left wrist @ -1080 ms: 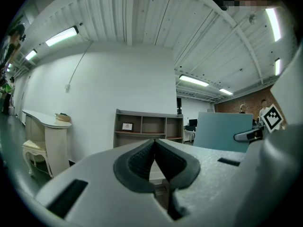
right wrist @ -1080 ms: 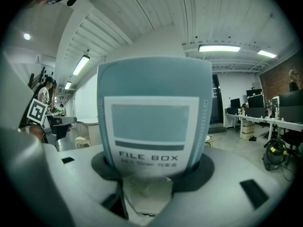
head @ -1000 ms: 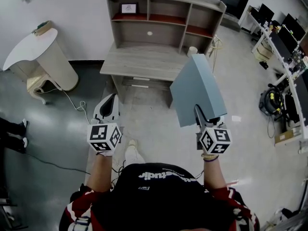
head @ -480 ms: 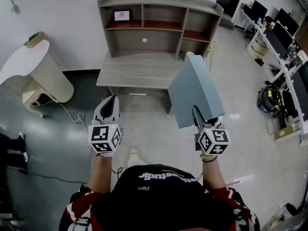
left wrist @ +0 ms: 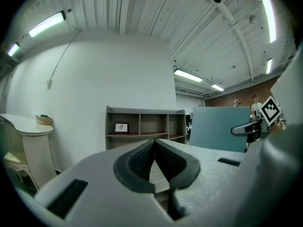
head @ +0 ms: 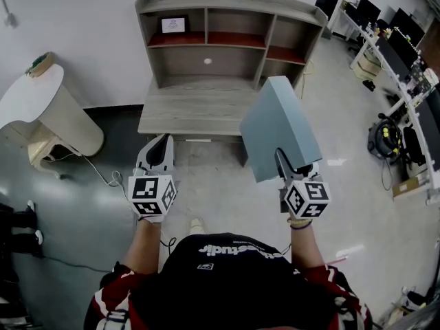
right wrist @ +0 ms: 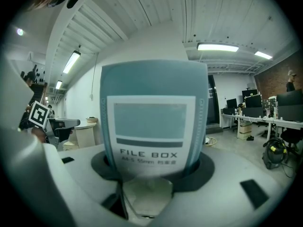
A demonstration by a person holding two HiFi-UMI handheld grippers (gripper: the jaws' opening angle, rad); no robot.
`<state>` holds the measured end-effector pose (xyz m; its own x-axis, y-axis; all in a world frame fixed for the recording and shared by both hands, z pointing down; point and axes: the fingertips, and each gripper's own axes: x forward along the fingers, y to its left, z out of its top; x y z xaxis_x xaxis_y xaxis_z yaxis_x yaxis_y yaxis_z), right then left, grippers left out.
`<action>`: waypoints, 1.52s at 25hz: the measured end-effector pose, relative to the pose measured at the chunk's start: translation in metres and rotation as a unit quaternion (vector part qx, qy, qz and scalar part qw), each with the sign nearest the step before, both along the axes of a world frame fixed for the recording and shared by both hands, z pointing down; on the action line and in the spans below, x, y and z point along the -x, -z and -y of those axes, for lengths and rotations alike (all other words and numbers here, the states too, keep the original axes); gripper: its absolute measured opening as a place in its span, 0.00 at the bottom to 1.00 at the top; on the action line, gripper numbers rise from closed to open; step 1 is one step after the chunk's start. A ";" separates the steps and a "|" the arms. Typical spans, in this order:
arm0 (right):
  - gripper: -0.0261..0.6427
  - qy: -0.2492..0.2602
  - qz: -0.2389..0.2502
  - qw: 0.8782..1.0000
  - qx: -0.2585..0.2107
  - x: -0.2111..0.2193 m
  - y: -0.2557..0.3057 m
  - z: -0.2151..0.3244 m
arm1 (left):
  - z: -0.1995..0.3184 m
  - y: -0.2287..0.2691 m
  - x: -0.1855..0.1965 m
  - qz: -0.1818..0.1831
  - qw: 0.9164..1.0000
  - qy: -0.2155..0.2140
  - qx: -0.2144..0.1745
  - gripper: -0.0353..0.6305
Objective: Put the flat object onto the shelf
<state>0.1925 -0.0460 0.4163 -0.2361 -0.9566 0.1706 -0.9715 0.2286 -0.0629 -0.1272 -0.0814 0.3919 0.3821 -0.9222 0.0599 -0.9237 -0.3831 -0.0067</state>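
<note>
A flat blue-grey file box [head: 278, 129] stands upright in the air, with my right gripper [head: 294, 172] shut on its lower end. In the right gripper view its labelled spine [right wrist: 150, 117] fills the space between the jaws. The grey wooden shelf unit [head: 227, 36] stands ahead against the wall, on a desk top [head: 196, 105]. My left gripper [head: 157, 158] is held level beside the right one, its jaws closed together on nothing; in its own view the pads [left wrist: 142, 162] meet at the tips, and the shelf [left wrist: 144, 126] and file box [left wrist: 220, 126] show beyond.
A small framed picture [head: 173, 25] sits in the shelf's upper left compartment. A curved white table [head: 41, 102] stands at the left. Desks with monitors [head: 405, 40] and a yellow-black vacuum [head: 387, 141] are at the right. Cables trail on the floor at the left.
The shelf and desk have shifted slightly in the head view as the person moves. Both grippers keep their pose, the file box still held upright in the right one.
</note>
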 end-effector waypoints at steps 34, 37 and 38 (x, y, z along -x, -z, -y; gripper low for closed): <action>0.45 -0.079 -0.019 0.997 0.019 0.093 -0.002 0.087 | 0.113 -0.009 0.097 -0.045 0.998 -0.053 0.004 0.06; 0.45 -0.080 -0.021 0.996 0.023 0.089 -0.007 0.092 | 0.118 -0.013 0.093 -0.046 0.997 -0.054 0.006 0.06; 0.45 -0.081 -0.022 0.996 0.024 0.087 -0.009 0.095 | 0.119 -0.014 0.091 -0.046 0.998 -0.053 0.005 0.06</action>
<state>0.1058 -0.1413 0.4252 -0.0703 -0.9720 0.2243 -0.9975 0.0659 -0.0269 -0.2181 -0.2009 0.4055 0.4825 -0.8754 0.0301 -0.8741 -0.4790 0.0805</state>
